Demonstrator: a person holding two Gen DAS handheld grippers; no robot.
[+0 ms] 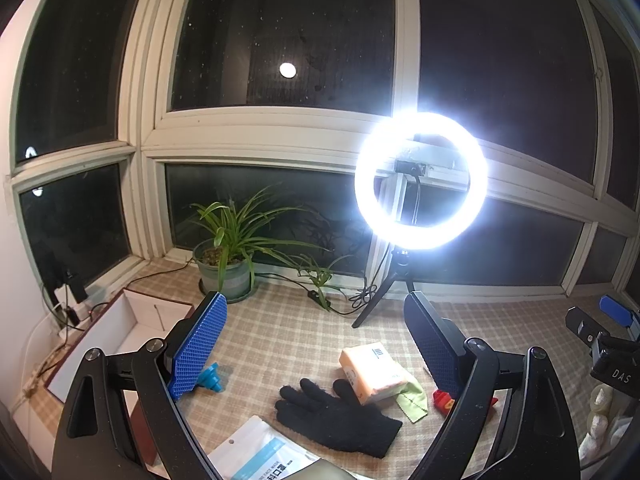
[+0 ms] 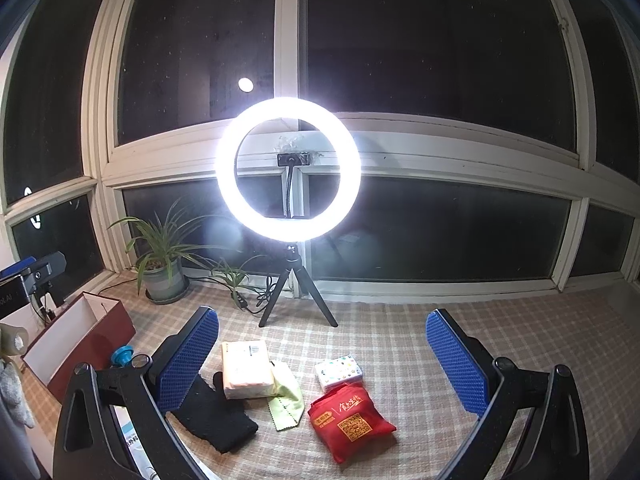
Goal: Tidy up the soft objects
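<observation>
A black knit glove (image 1: 336, 416) lies on the checked cloth, also in the right wrist view (image 2: 216, 412). A tissue pack (image 1: 372, 372) (image 2: 246, 368) lies beside it, partly on a green cloth (image 1: 412, 398) (image 2: 286, 400). A red folded bag (image 2: 350, 420) and a small patterned pack (image 2: 339, 370) lie to the right. A face mask packet (image 1: 260, 456) lies at the near edge. My left gripper (image 1: 316, 344) is open and empty above the glove. My right gripper (image 2: 322, 364) is open and empty above the packs.
A red open box with a white inside (image 1: 132, 332) (image 2: 76, 340) stands at the left. A blue plastic piece (image 1: 210, 376) lies by it. A lit ring light on a tripod (image 2: 288, 168) and a potted plant (image 1: 226, 264) stand by the window.
</observation>
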